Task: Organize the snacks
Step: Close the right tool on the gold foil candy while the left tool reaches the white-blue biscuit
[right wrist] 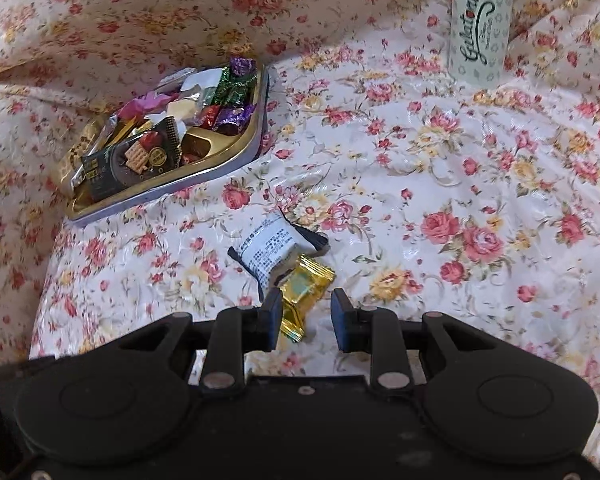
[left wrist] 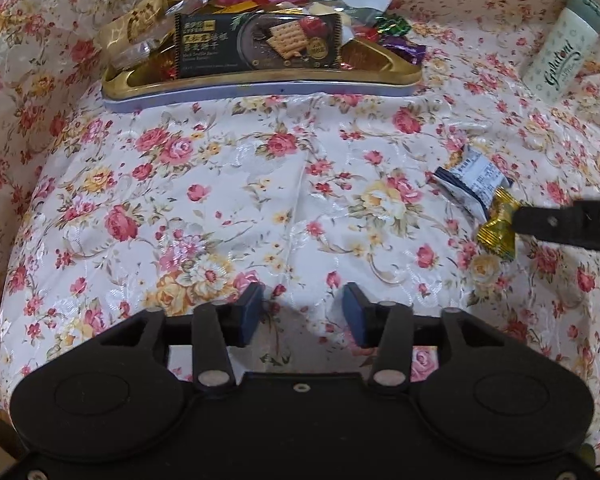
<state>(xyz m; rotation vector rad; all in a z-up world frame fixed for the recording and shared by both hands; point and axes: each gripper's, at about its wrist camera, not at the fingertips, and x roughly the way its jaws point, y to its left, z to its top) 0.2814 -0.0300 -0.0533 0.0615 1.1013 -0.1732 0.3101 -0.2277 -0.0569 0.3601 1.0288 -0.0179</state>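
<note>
- A flowered cloth (left wrist: 284,184) is spread over the surface, and everything is laid on it
- A gold tray (left wrist: 260,80) is set at the far side, left of centre; it is heaped with wrapped snacks, and a black cracker packet (left wrist: 256,46) is laid across the top of the heap
- A pale tube (left wrist: 560,48) with a grey-green cap is laid at the far right, well apart from the tray
- Two loose snacks are left on the cloth between tray and tube, nearer than both: a white and dark-blue packet (right wrist: 272,248) and a gold wrapped sweet (right wrist: 300,292), the two touching
- The left tool (left wrist: 302,312) is held over bare cloth near the middle; its jaws are seen apart with nothing between them
- The right tool (right wrist: 306,316) is held low at the gold sweet; its jaws are parted by a narrow gap, and the sweet's near end is seen against the left finger (right wrist: 272,316), partly in the gap
- Whether the sweet is pressed by that pad cannot be told; the right pad is seen clear of it
- No snack is held by either tool
</note>
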